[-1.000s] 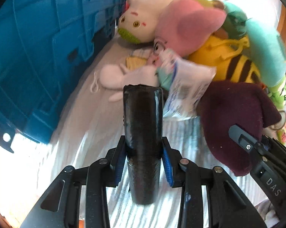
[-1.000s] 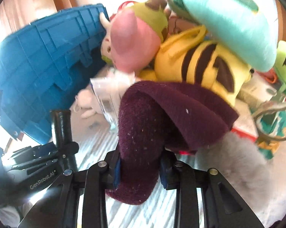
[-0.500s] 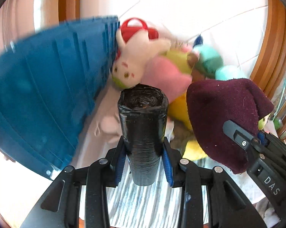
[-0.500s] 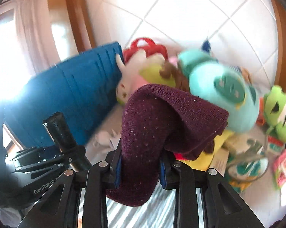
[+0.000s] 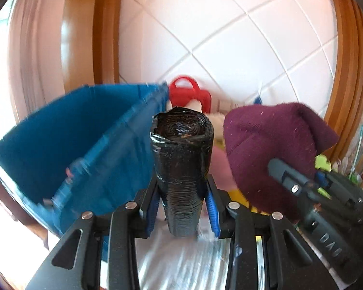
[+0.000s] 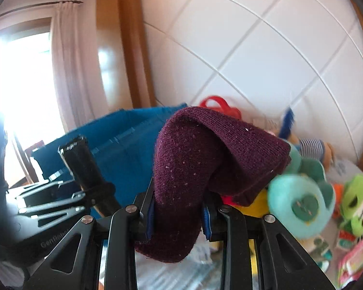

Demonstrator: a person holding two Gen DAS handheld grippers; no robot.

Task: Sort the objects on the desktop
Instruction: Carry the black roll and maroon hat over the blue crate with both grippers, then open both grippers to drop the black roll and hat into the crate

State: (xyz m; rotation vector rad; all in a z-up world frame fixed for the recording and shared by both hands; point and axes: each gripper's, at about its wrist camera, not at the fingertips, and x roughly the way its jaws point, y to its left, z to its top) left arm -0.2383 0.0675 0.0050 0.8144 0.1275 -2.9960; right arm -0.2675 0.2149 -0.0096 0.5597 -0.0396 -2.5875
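My left tool [image 5: 182, 213] is clamped narrow on a black roll [image 5: 182, 169] of wound plastic film, which stands upright between the blue pads. My right tool [image 6: 179, 217] is pinched on a maroon knit hat [image 6: 205, 166], whose crown flops over to the right while the cuff hangs below the pads. Both loads are lifted clear of the table [image 5: 181, 268], with its pale striped cloth showing beneath.

I judge the step in hand to be carrying both items to the blue bin [image 5: 67, 149], which stands at the table's left edge, just left of the roll. To do it well I would keep the roll vertical so it cannot slide out, bring each tool over the bin's rim before opening, and release the hat low so its loose crown does not snag the rim.

Beyond the hat, a heap of plush toys [image 6: 299, 205] lies along the table's back edge against the tiled wall [image 6: 266, 55], with a red handle [image 5: 189, 94] beside the bin.
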